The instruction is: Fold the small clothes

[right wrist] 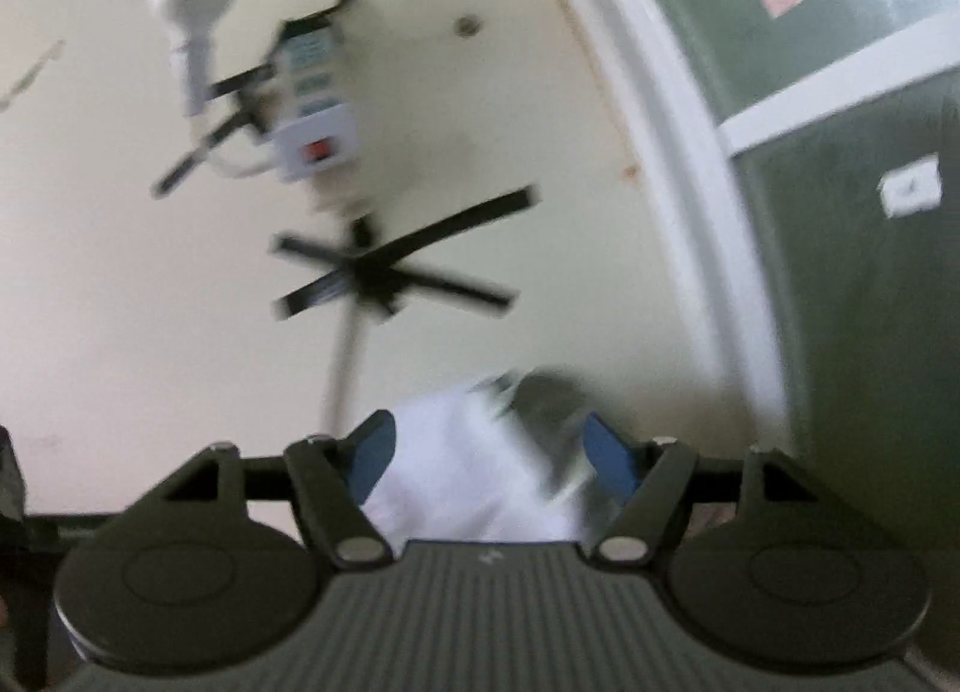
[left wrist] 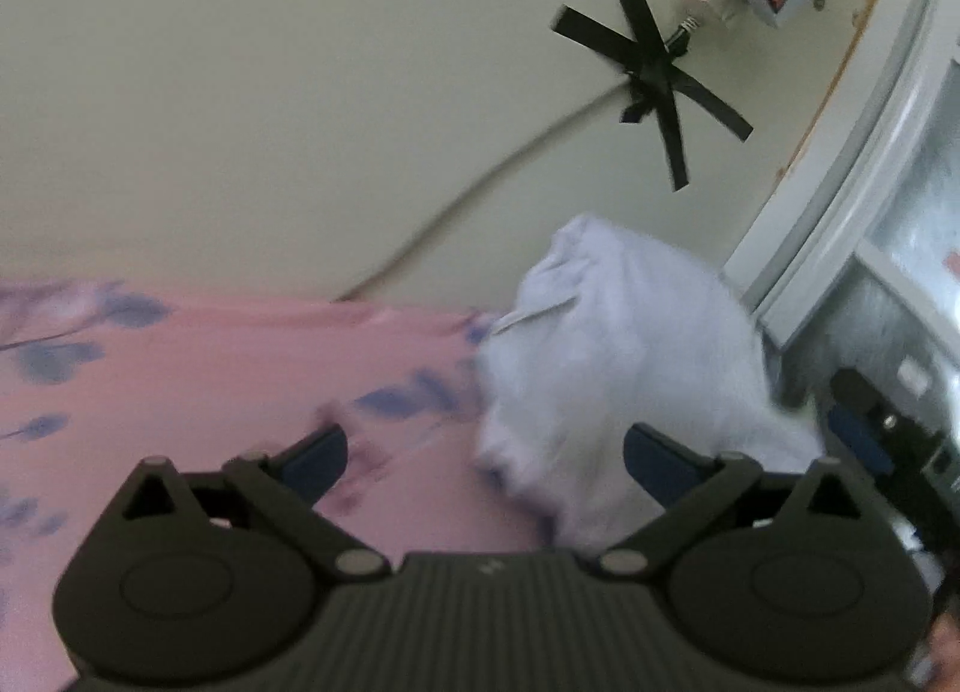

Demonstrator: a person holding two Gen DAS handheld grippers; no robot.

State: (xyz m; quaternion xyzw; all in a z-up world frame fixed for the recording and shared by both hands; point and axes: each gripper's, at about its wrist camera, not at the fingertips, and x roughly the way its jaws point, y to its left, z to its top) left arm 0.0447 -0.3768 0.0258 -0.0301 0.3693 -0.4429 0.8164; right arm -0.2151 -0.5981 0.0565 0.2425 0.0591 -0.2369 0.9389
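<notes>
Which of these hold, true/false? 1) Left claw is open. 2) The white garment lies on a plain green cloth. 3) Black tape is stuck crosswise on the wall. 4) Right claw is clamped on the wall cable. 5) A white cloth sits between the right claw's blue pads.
1) True: the left claw stands wide, nothing pinched.
2) False: the bunched white fabric garment lies beside a pink cloth with blue floral print.
3) True: crossed black tape strips hold the thin pale cable to the cream wall.
4) False: the right claw is open, away from the cable.
5) True, though the pads don't appear to press on it.
</notes>
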